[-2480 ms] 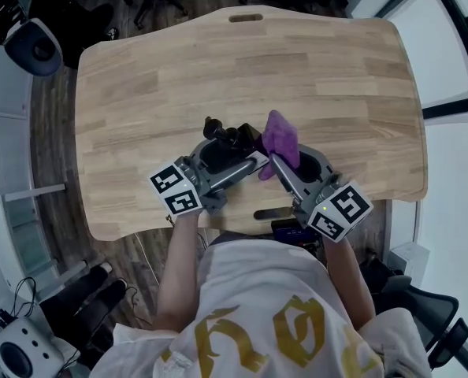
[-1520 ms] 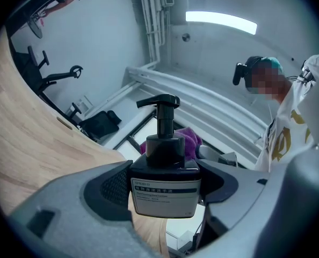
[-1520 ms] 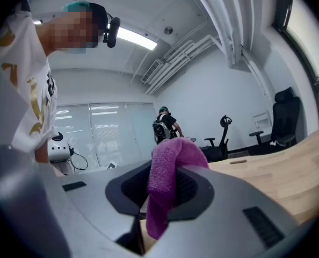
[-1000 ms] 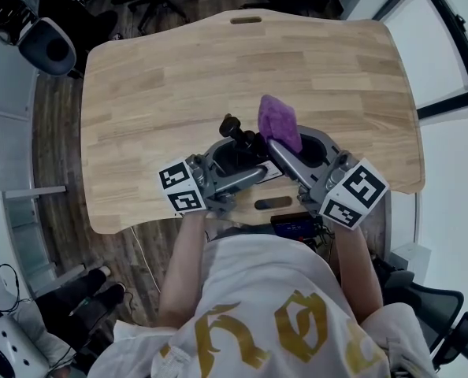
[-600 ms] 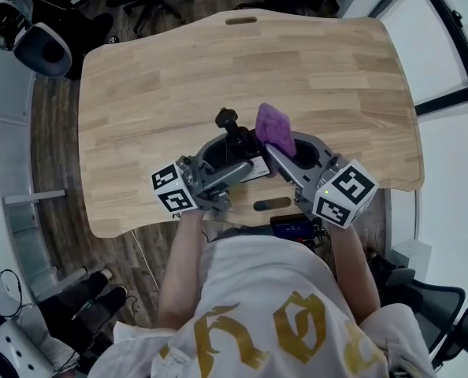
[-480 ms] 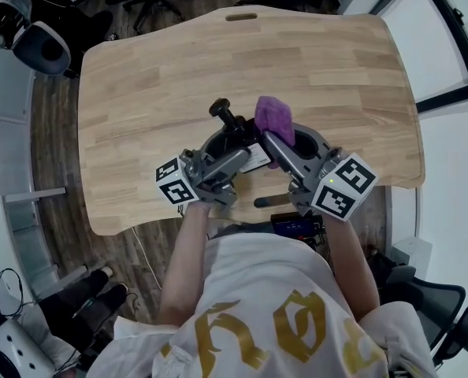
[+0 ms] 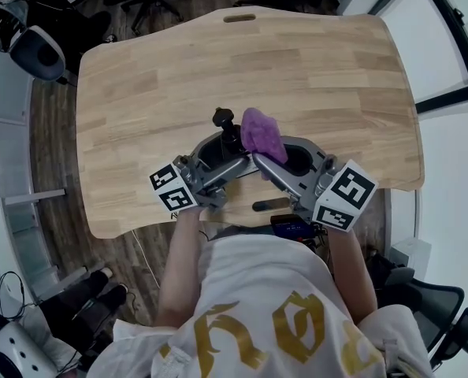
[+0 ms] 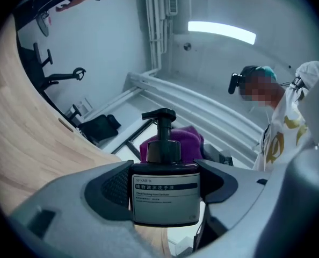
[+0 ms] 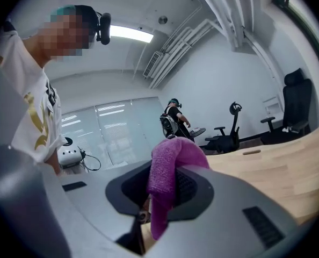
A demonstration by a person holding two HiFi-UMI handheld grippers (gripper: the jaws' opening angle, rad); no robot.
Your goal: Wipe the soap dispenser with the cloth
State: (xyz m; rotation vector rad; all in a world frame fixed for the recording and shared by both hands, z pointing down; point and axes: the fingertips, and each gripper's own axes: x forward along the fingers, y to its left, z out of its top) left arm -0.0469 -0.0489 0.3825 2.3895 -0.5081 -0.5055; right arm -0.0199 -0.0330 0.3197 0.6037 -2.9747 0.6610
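Now my left gripper (image 7: pixel 231 154) clamps the dispenser (image 8: pixel 166 190), my right gripper (image 7: pixel 264 157) pinches the cloth (image 9: pixel 167 179); I should press the cloth flat and sweep around it steadily.

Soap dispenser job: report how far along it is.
Done: both things are picked up. The left gripper is shut on the soap dispenser, and the right gripper is shut on the purple cloth. In hand: the cloth sits right beside the pump; contact can't be confirmed. Left: wiping the body and label, which the cloth does not cover now.
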